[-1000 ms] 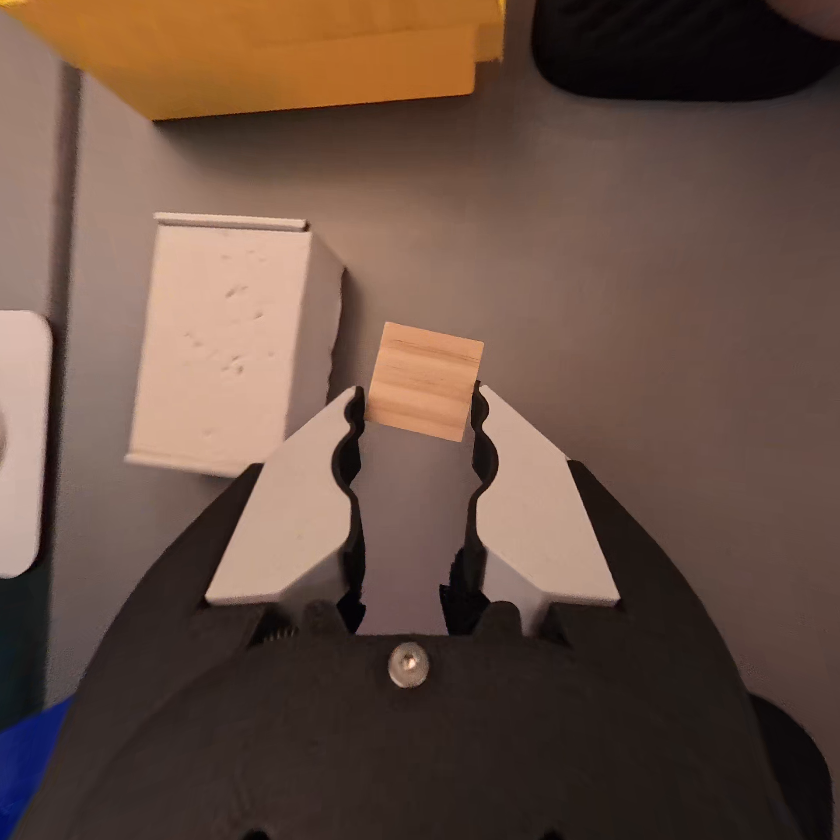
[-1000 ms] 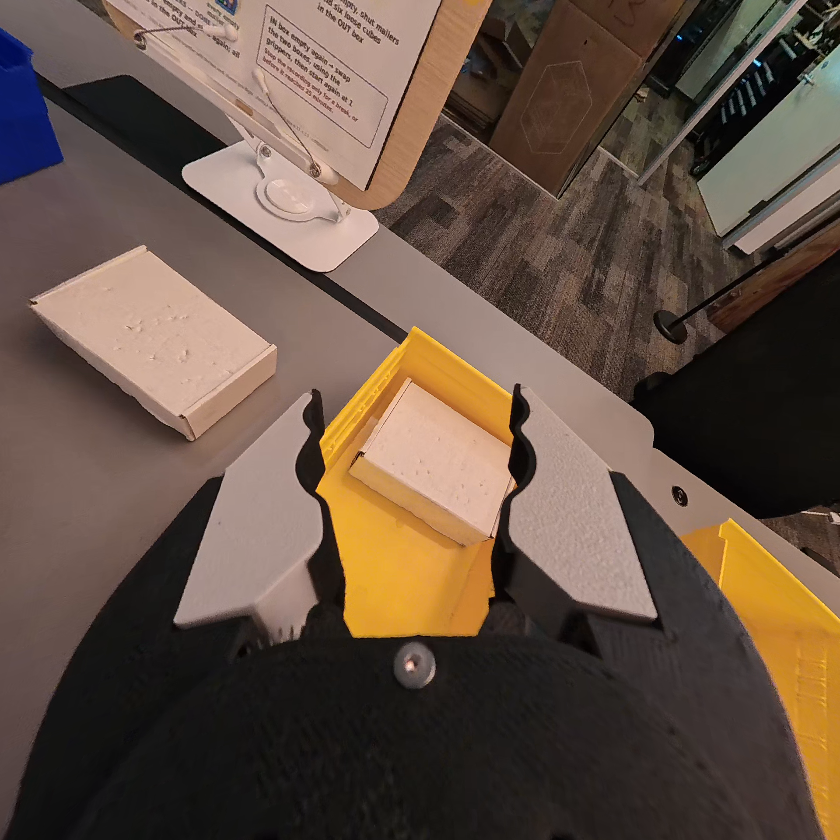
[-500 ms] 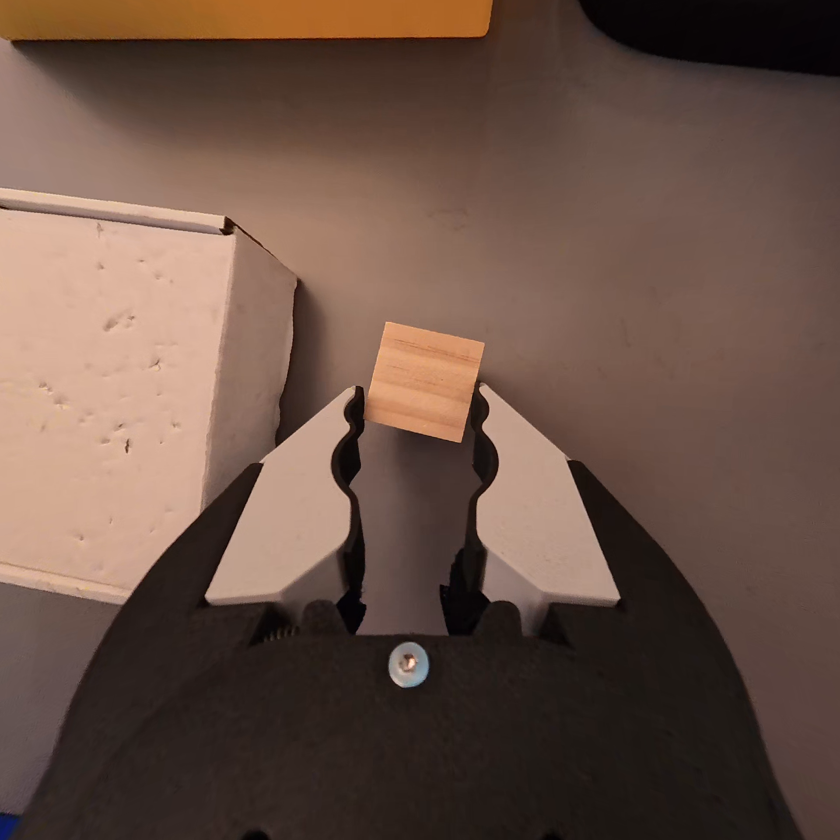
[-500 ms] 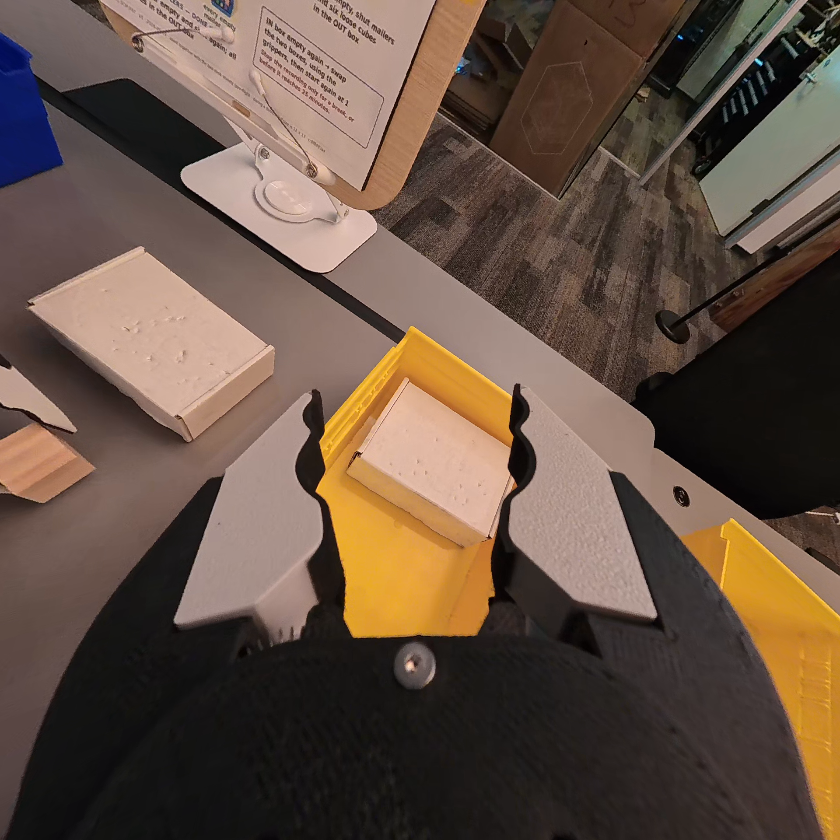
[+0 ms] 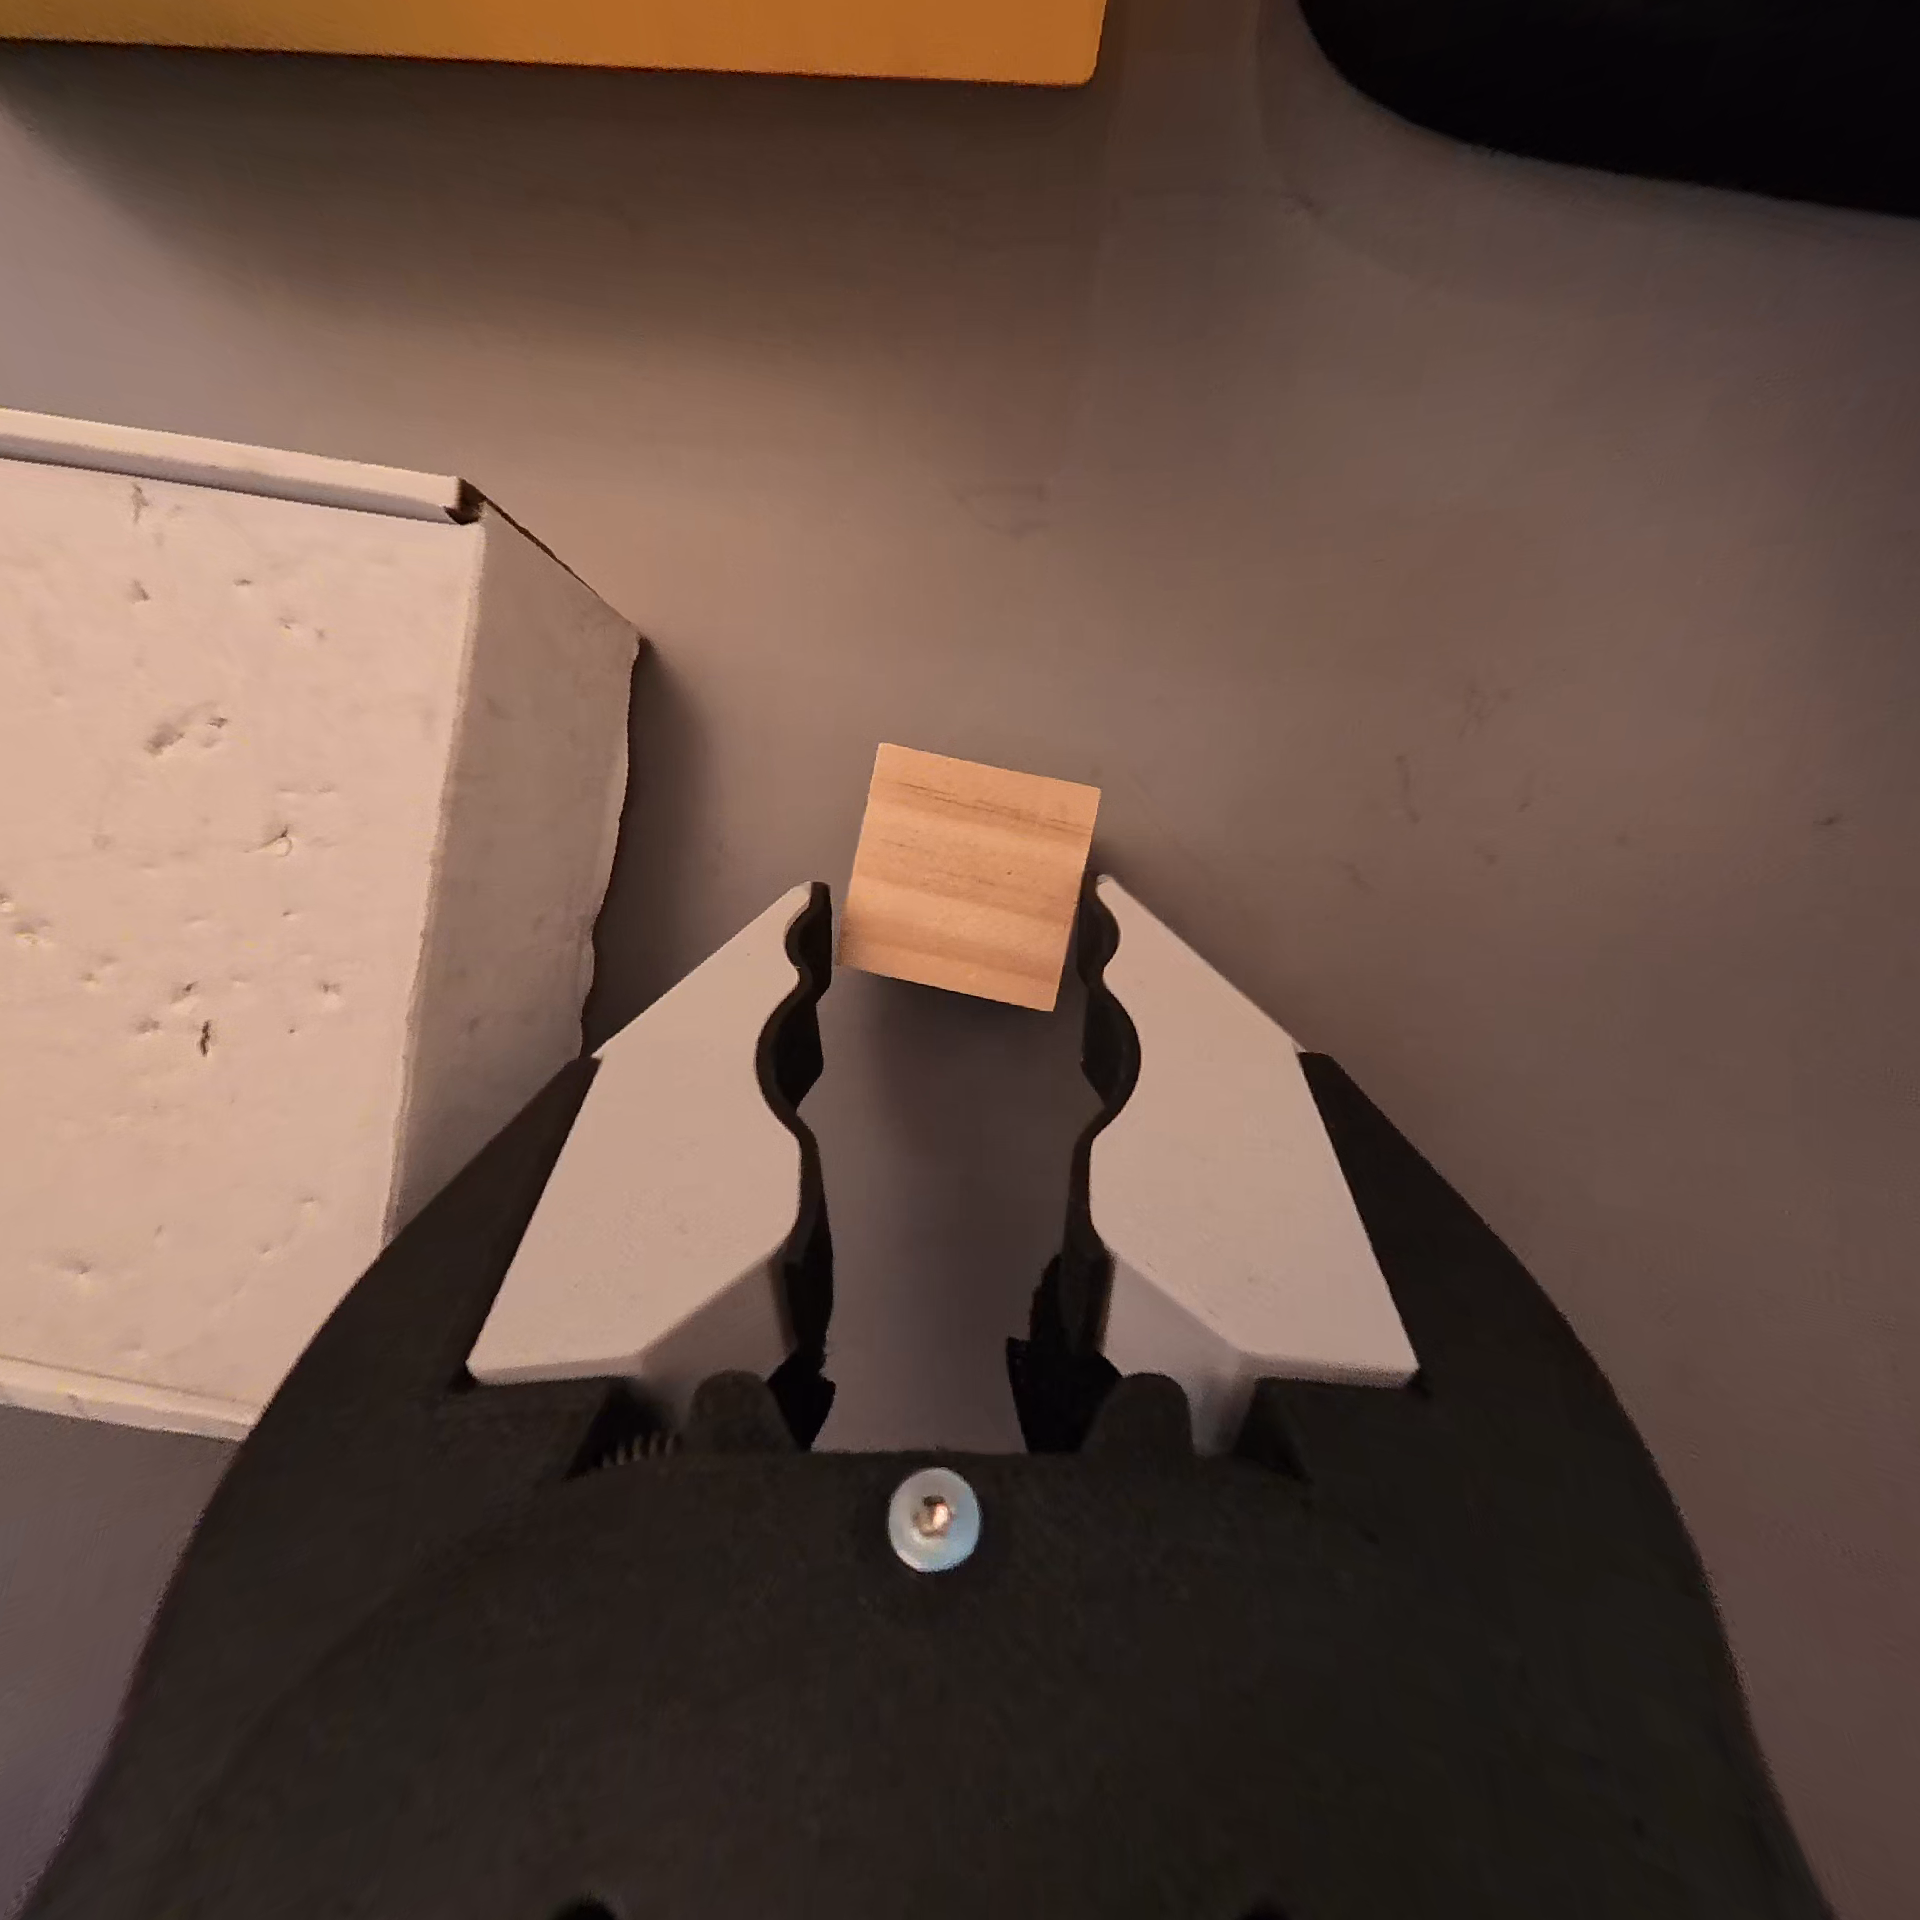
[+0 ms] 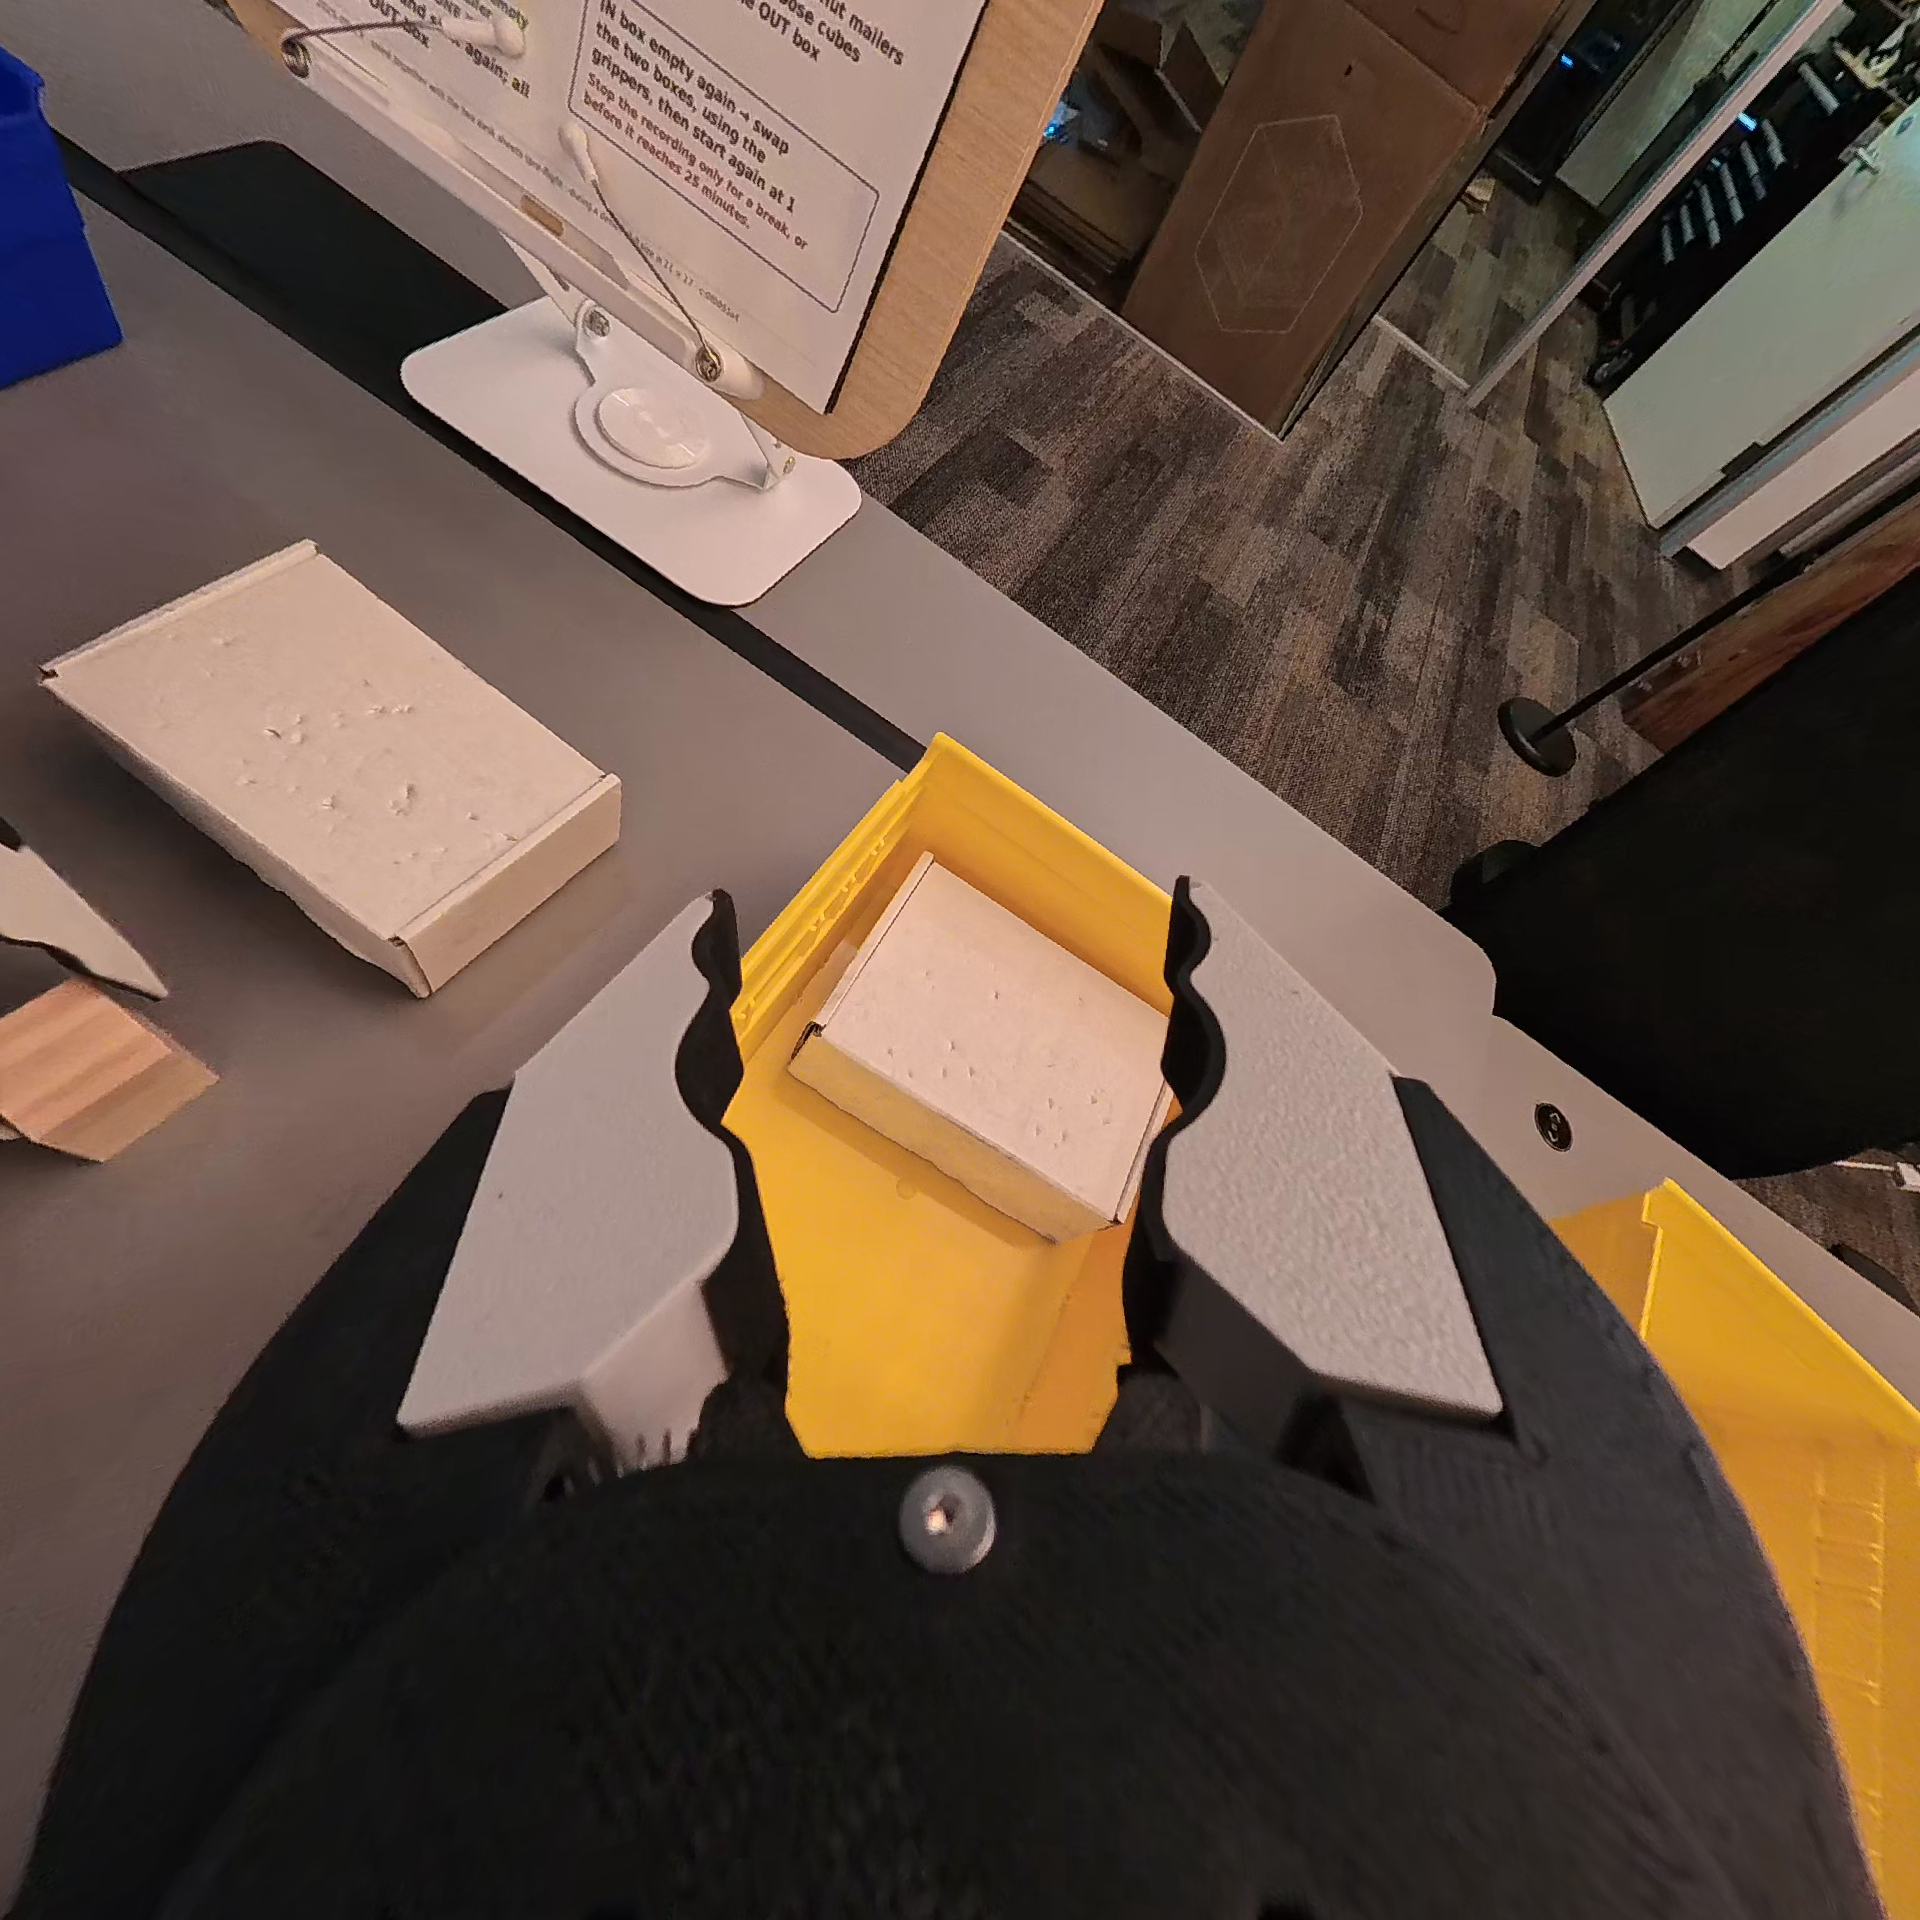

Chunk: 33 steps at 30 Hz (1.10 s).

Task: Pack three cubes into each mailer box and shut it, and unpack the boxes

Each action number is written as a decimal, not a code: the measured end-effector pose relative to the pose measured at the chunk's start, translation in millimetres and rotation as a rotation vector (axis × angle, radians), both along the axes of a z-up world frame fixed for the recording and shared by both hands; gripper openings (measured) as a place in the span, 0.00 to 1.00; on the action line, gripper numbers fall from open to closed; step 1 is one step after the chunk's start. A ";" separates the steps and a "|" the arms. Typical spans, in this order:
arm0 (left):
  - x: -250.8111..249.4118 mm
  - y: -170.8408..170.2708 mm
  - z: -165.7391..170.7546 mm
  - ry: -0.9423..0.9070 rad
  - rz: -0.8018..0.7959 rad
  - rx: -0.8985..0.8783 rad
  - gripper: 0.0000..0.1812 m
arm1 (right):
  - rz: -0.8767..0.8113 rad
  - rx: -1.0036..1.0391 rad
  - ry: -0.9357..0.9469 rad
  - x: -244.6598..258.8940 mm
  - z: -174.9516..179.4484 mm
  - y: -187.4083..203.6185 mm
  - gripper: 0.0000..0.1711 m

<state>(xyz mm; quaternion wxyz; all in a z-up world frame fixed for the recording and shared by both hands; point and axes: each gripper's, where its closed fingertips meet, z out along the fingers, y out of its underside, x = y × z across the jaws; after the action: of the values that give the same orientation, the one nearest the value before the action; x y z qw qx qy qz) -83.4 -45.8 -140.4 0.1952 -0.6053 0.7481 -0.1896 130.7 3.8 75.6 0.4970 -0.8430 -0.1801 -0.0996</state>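
My left gripper (image 5: 961,902) is shut on a wooden cube (image 5: 968,876), held at the fingertips above the grey table. A closed white mailer box (image 5: 223,904) lies just left of it. In the right wrist view the same cube (image 6: 88,1070) and box (image 6: 332,758) show at the left, with a left fingertip (image 6: 73,930) over the cube. My right gripper (image 6: 951,914) is open and empty, above a yellow bin (image 6: 935,1309) that holds a second closed white mailer box (image 6: 987,1049).
A sign board on a white stand (image 6: 634,447) is at the table's far edge. A blue bin (image 6: 42,239) sits far left. Another yellow bin (image 6: 1787,1475) is at the right. A yellow bin edge (image 5: 561,36) lies beyond the left gripper.
The left gripper with the cube has moved closer to the white box on the table and now shows at the left of the right wrist view. The right gripper has barely moved.
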 end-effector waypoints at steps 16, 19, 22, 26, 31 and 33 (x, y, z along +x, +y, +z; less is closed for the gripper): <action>-203.6 148.5 152.9 -0.355 0.644 0.139 0.48 | -0.010 0.004 0.005 5.1 0.8 -1.9 0.48; -268.2 168.7 122.2 -0.213 0.796 0.139 0.48 | -0.012 0.001 0.004 5.0 0.5 -1.7 0.48; -299.4 166.4 86.0 -0.132 0.898 -0.001 0.47 | -0.008 -0.010 -0.007 2.0 -1.9 -0.3 0.48; -310.0 148.8 41.4 0.008 0.911 -0.165 0.41 | 0.004 -0.035 -0.030 -4.2 -7.3 1.8 0.48; -316.9 151.5 14.6 0.121 0.919 -0.101 0.38 | 0.014 -0.061 -0.054 -8.3 -12.5 2.2 0.48; -319.4 154.9 8.7 0.153 0.923 -0.073 0.35 | 0.015 -0.062 -0.054 -8.7 -12.7 2.2 0.48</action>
<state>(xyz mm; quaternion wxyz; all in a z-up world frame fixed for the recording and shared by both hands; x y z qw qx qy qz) -402.9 109.0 -131.7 0.1819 -0.8934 0.4056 -0.0642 122.0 6.1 62.9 0.4664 -0.8536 -0.2027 -0.1128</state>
